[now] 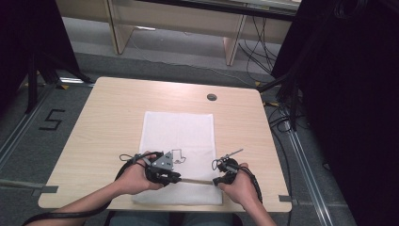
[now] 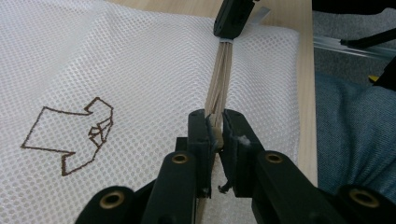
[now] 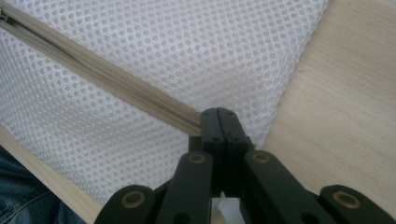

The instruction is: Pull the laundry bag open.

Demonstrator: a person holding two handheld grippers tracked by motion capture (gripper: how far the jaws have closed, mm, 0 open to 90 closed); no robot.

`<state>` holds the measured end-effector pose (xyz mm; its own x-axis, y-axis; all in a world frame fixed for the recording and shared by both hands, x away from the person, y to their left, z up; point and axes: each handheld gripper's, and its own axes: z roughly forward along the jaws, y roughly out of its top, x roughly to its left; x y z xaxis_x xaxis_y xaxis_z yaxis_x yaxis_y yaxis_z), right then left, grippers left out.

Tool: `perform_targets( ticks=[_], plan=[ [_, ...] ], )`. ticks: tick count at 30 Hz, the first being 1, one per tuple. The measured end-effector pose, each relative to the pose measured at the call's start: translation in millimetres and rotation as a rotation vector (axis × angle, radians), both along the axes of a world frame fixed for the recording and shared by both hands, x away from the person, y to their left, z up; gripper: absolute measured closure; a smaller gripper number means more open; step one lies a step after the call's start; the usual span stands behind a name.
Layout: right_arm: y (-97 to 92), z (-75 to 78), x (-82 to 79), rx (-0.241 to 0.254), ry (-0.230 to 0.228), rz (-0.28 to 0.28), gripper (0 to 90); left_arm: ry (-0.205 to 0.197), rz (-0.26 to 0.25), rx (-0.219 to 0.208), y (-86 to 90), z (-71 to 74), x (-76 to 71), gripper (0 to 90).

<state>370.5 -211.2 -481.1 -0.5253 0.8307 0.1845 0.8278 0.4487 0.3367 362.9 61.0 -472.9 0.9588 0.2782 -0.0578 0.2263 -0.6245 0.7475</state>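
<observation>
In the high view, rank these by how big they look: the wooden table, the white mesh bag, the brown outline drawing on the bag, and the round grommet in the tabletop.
Largest to smallest:
1. wooden table
2. white mesh bag
3. brown outline drawing
4. round grommet
The last two look close in size, and a gripper partly hides the drawing, so their order is unsure.

A light wooden table (image 1: 103,122) carries a white mesh bag (image 1: 179,132).

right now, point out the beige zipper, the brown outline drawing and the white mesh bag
beige zipper (image 3: 107,77), right gripper view, middle of its teeth
brown outline drawing (image 2: 70,140), left gripper view, its centre
white mesh bag (image 1: 179,127), high view, bare upper part
</observation>
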Motion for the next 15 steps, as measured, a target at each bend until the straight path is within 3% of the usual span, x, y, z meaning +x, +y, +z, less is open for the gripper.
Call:
perform_targets(
  ticks=[7, 15],
  plan=[
    [-0.5, -0.7, 0.7, 0.001, -0.012, 0.019, 90.0, 0.017, 0.011, -0.008, 2.3, -0.9, 0.3, 81.7],
    [-0.1, 0.0, -0.1, -0.001, -0.001, 0.0, 90.0, 0.014, 0.015, -0.013, 5.6, 0.5, -0.5, 81.7]
  ],
)
